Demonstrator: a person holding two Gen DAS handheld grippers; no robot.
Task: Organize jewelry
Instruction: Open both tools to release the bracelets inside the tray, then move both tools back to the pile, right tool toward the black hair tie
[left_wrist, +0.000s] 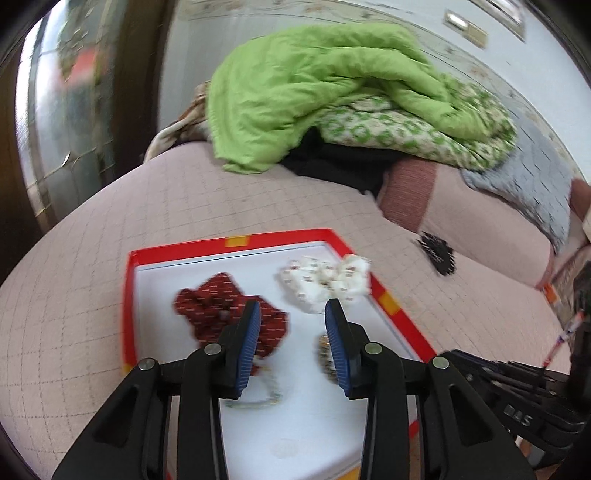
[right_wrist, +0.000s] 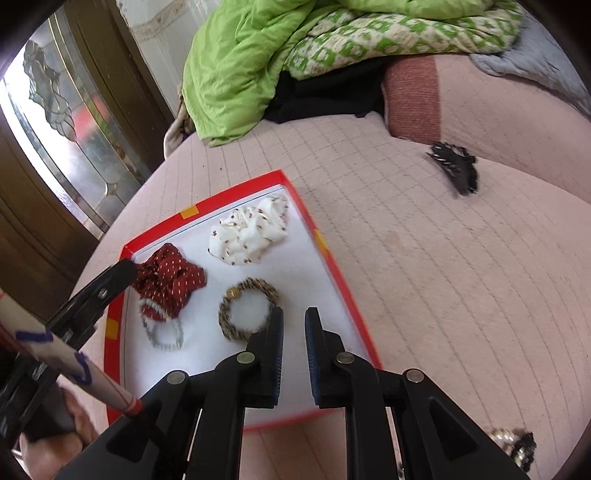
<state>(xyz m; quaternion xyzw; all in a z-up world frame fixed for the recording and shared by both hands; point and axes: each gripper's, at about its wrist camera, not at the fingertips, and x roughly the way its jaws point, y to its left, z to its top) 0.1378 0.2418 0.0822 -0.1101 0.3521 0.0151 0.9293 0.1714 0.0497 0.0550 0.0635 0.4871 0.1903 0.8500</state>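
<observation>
On bed (right_wrist: 424, 258), red-rimmed tray (right_wrist: 325, 243): two scrunchies, one red (right_wrist: 170, 278) at far left corner, one white (right_wrist: 251, 230) at far right; two bracelets, gold (right_wrist: 245, 308) mid-tray, pearl (right_wrist: 162, 330) by left edge. Off tray: one black clip (right_wrist: 456, 166). Left claw (left_wrist: 292, 325) parted, empty, above tray. Right claw (right_wrist: 294, 332) narrowly parted, gripping nothing.

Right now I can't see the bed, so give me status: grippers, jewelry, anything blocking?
Left gripper jaws open, empty. Right gripper jaws narrowly apart, empty. Two scrunchies, two bracelets in red tray. Black hair claw still on bedspread. Nothing blocking.
</observation>
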